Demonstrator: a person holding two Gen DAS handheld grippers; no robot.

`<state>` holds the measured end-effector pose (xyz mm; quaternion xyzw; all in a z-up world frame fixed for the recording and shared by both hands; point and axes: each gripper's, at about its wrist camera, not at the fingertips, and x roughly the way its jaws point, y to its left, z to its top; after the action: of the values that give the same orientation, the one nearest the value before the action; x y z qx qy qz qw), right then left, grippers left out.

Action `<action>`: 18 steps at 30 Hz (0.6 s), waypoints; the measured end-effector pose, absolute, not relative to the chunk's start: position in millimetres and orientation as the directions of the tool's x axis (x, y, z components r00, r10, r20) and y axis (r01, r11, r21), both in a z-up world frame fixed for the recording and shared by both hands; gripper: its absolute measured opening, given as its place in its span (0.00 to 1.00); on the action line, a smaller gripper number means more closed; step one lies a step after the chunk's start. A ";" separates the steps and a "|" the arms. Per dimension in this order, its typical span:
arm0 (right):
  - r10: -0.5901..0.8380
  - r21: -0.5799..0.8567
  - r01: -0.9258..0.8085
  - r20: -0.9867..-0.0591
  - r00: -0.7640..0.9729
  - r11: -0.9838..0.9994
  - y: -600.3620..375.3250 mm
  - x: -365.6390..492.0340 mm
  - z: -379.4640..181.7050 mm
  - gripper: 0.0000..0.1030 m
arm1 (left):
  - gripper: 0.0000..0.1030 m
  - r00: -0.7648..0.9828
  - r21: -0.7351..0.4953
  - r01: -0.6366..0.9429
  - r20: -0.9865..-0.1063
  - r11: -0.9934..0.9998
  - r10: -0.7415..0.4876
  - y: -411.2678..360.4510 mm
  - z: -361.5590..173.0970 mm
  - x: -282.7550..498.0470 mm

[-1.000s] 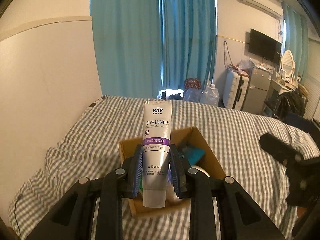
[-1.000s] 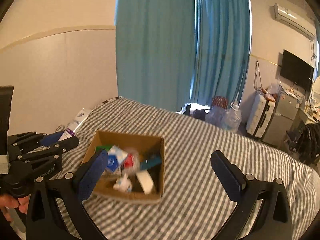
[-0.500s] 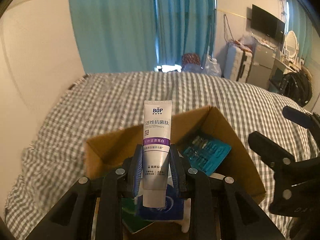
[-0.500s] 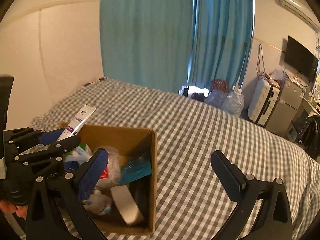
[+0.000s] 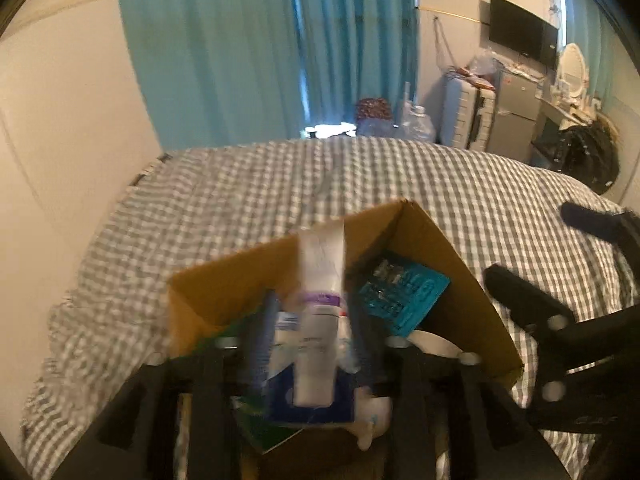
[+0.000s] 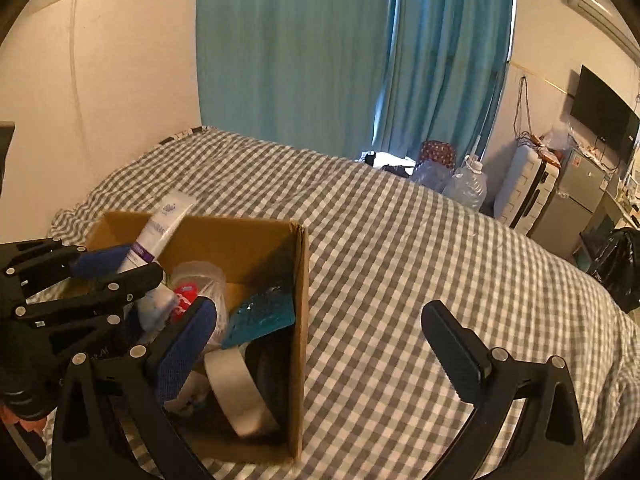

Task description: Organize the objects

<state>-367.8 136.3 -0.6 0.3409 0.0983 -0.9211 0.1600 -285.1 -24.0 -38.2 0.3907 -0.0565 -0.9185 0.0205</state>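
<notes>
- Teal curtains [image 6: 352, 52] hang in soft pleats behind the bed [image 6: 420, 248], whose grey-and-white checked cover lies slightly rumpled; a smooth cream wall runs along one side
- On the bed sits an open cardboard box [image 6: 298, 320], matte brown with straight square walls; its near corner stands sharp in the right wrist view
- Left claw [image 5: 312, 332] is over the box, its blue-padded fingers [image 6: 100, 261] parted a little on either side of a toothpaste tube [image 5: 322, 312]; the left view is smeared, so I cannot tell whether the pads are pressing it or have let go
- That tube is flat, glossy white with a purple band; it leans tilted, crimped end up past the box's far wall, its lower end down among the contents
- Inside the box: a teal blister-like card [image 6: 260, 314] with a bumpy surface resting against the right wall; a curved grey band [image 6: 236, 384], smooth and ribbon-shaped; a crinkled clear plastic wrap [image 6: 204, 280] with something red in it; a blue-and-white pack [image 5: 312, 400]
- Right claw [image 6: 320, 344] hangs released beside the box, its jaws spread wide with nothing between them; one finger is faced in blue textured foam, the other in ribbed black
</notes>
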 end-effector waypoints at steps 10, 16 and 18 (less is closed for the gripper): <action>-0.226 -0.133 0.355 -0.558 -0.799 -0.925 153.6 -299.8 95.9 1.00 | 0.81 -0.792 0.141 0.105 -0.588 -0.985 -0.168 -26.5 63.6 -208.5; -0.239 -0.148 0.343 -0.470 -0.850 -0.928 172.0 -244.8 157.7 1.00 | 0.91 -0.855 0.125 0.138 -0.486 -0.983 -0.182 -21.6 122.4 -152.1; -0.242 -0.155 0.341 -0.449 -0.860 -0.927 176.3 -231.8 172.2 1.00 | 0.93 -0.873 0.118 0.144 -0.452 -0.983 -0.182 -17.5 138.5 -134.2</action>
<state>-231.8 176.3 172.2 0.2160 0.1151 -0.9576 0.1522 -134.2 -17.5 138.5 0.2375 -0.0402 -0.9669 0.0843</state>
